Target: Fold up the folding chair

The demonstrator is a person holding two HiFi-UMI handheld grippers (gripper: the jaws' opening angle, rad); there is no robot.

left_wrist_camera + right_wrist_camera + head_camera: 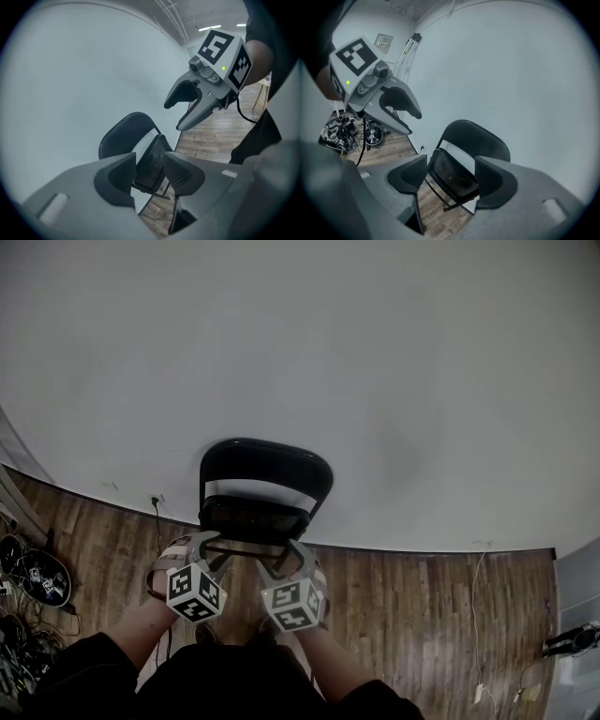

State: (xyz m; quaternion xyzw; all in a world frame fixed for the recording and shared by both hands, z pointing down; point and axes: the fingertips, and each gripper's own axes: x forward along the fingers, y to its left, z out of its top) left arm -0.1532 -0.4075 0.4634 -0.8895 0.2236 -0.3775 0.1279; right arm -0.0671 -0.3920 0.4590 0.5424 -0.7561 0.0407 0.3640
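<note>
Head view: the chair (265, 486) is standing just above the left claw (208, 543) and right claw (281, 557), both gaping empty, equally near.

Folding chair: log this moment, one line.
folding chair: seat tipped up, standing by wall | left gripper: open, empty | right gripper: open, empty

Black chair (265, 486) against a plain off-white wall (375, 352), on a brown wood-plank floor (422, 606); grey left gripper (208, 542) and grey right gripper (284, 555), each bearing a white cube (195, 593) patterned with black square markers; black sleeves (75, 667) below.
</note>
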